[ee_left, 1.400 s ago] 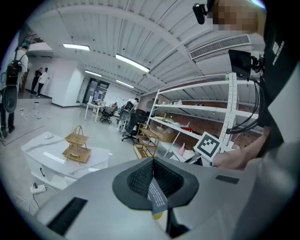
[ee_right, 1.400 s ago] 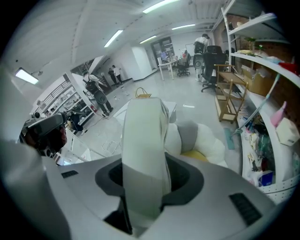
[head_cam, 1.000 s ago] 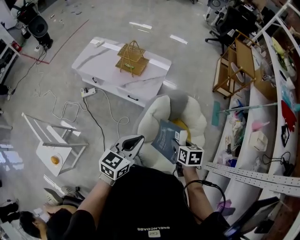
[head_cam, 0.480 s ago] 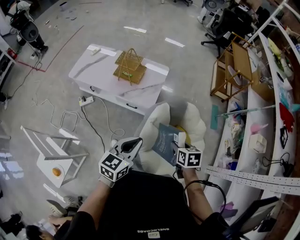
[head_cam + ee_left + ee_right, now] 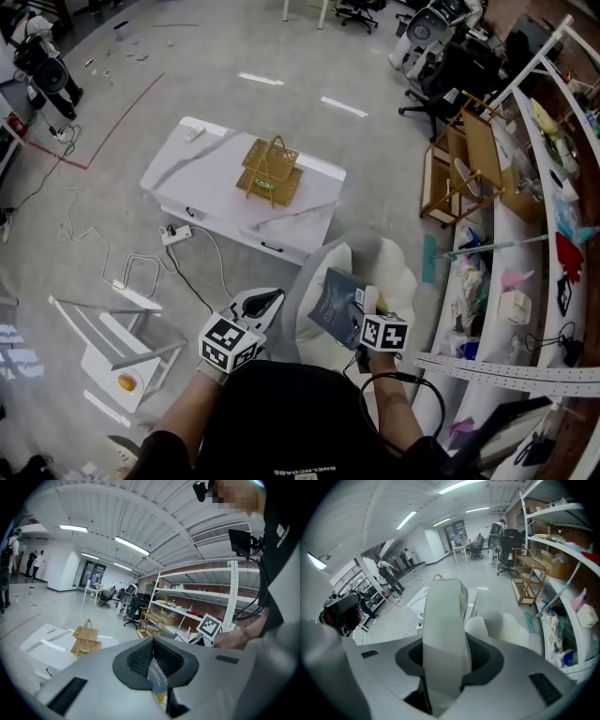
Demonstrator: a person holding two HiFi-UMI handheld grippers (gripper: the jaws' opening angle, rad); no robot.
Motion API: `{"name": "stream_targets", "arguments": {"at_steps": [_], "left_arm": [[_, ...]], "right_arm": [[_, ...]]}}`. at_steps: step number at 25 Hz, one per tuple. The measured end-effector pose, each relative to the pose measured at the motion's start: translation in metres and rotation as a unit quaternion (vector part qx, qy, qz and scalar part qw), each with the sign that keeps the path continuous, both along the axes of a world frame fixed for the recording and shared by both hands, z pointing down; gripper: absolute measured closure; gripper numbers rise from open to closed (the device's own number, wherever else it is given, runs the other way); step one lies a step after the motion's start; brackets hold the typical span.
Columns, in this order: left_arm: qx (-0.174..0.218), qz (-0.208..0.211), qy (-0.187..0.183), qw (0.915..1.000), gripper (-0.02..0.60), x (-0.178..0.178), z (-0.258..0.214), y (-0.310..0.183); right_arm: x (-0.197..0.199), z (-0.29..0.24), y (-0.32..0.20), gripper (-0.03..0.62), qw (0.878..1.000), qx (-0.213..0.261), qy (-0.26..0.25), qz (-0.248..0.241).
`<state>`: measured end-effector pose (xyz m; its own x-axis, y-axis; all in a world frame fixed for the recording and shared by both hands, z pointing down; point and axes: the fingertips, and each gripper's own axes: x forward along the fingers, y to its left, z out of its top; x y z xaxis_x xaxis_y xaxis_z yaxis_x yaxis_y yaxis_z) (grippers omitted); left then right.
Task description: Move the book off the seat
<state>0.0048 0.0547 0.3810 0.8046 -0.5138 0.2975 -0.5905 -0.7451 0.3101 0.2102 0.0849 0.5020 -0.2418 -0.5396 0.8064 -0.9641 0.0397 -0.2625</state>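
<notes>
Gripping the book [image 5: 333,305] in the right hand-held gripper [image 5: 360,302], lifted just above the seat [image 5: 398,272], long axis pointing toward the white surface [image 5: 202,173]. Left hand-held gripper [image 5: 272,298] closed, near, not touching.

A basket [image 5: 272,169] stands on the table [image 5: 187,164] beyond the seat [image 5: 392,274], shelves [image 5: 511,234] to the right.

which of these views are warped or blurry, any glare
Head view: fairly sharp, edges bent by the wide lens, bright glare streaks on the floor. Left gripper view: heavy fisheye, dark corners, ceiling lights blown out. Right gripper view: same fisheye; the book clamped close to the lens looks pale and soft.
</notes>
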Motion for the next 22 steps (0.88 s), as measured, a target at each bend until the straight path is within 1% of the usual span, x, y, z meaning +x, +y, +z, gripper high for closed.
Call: {"name": "stream_targets", "arguments": {"at_steps": [5, 11, 16, 22], "left_arm": [[-0.008, 0.011, 0.003, 0.9999, 0.575, -0.034, 0.006, -0.037], [-0.021, 0.037, 0.002, 0.9991, 0.575, -0.069, 0.015, -0.068], [-0.034, 0.053, -0.003, 0.998, 0.575, -0.094, 0.024, -0.089], [-0.036, 0.048, -0.003, 0.9982, 0.575, -0.12, 0.024, -0.105]], "right_arm": [[-0.027, 0.0, -0.037, 0.421, 1.0, -0.002, -0.002, 0.021], [-0.058, 0.0, -0.082, 0.421, 0.999, 0.004, 0.004, 0.045], [-0.075, 0.005, -0.115, 0.422, 0.998, 0.006, 0.003, 0.067], [-0.098, 0.01, -0.138, 0.421, 0.998, -0.003, 0.013, 0.061]]}}
